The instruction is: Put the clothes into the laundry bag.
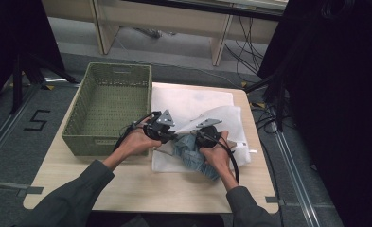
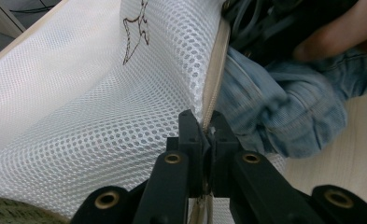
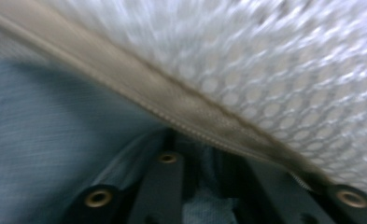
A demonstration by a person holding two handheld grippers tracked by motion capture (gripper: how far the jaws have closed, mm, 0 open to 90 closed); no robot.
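A white mesh laundry bag (image 1: pixel 193 101) lies on the table with its zip edge lifted. My left gripper (image 1: pixel 174 136) is shut on that zip edge, and in the left gripper view the jaws (image 2: pixel 203 123) pinch the beige zipper tape of the mesh bag (image 2: pixel 102 116). A crumpled blue denim garment (image 1: pixel 188 152) sits at the bag's mouth. My right gripper (image 1: pixel 198 138) is buried in it. In the blurred right gripper view the denim (image 3: pixel 41 130) lies between the jaws (image 3: pixel 204 161) under the bag's mesh (image 3: pixel 288 60). The denim (image 2: pixel 288 121) bulges beside the zip.
A green woven basket (image 1: pixel 79 120) stands left of the bag, close to my left hand; its rim (image 2: pixel 8 210) shows at the bottom left of the left gripper view. Bare wooden table (image 1: pixel 141 187) lies in front. Black stands and cables surround the table.
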